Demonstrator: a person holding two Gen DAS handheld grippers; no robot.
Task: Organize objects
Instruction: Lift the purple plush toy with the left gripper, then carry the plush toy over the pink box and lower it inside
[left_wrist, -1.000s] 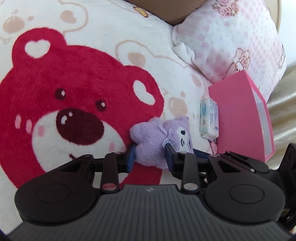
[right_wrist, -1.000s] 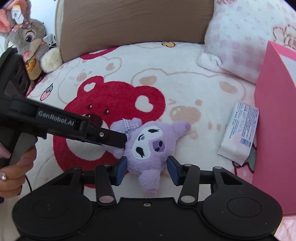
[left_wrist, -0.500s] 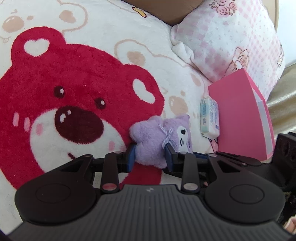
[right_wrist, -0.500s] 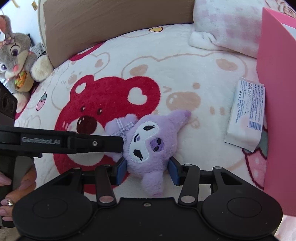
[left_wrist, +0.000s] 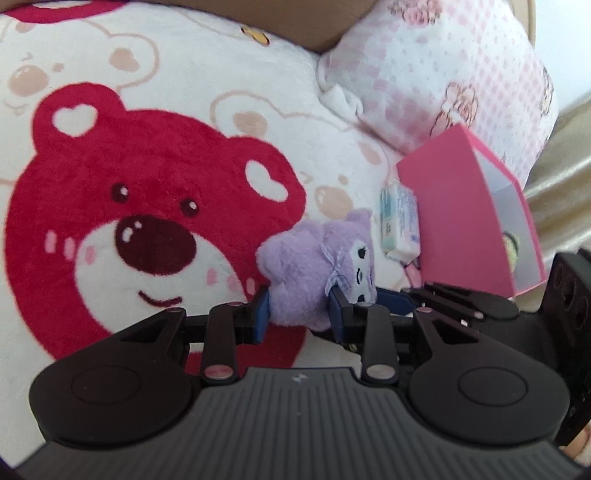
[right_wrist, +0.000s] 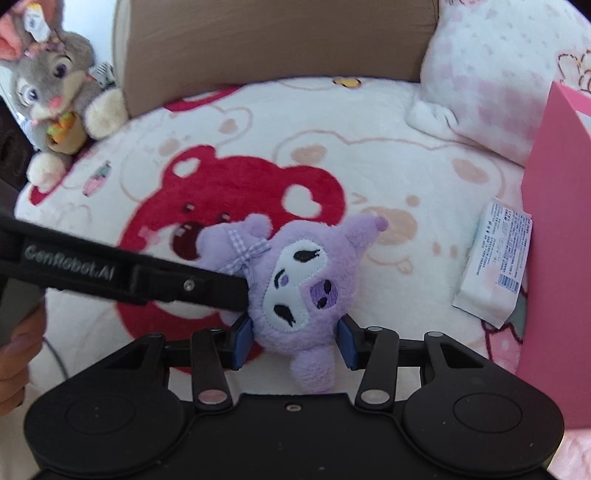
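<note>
A small purple plush toy (left_wrist: 317, 266) with a white face and a checked bow is held between both grippers over a bear-print blanket (left_wrist: 155, 206). My left gripper (left_wrist: 301, 312) is shut on the toy's back part. My right gripper (right_wrist: 295, 343) is shut on the toy's head (right_wrist: 303, 280), face up. In the right wrist view the left gripper's finger (right_wrist: 192, 286) reaches in from the left to the toy's bow side. A pink box (left_wrist: 465, 218) stands open at the right; it also shows in the right wrist view (right_wrist: 554, 258).
A white tissue pack (right_wrist: 495, 266) lies beside the pink box, also seen in the left wrist view (left_wrist: 400, 218). A pink checked pillow (left_wrist: 436, 70) lies at the back right. A grey rabbit plush (right_wrist: 55, 92) sits at the far left by a brown headboard (right_wrist: 277, 40).
Both grippers have lifted the purple toy off the blanket. The right gripper's fingers have closed in on its head. The views have shifted a little.
</note>
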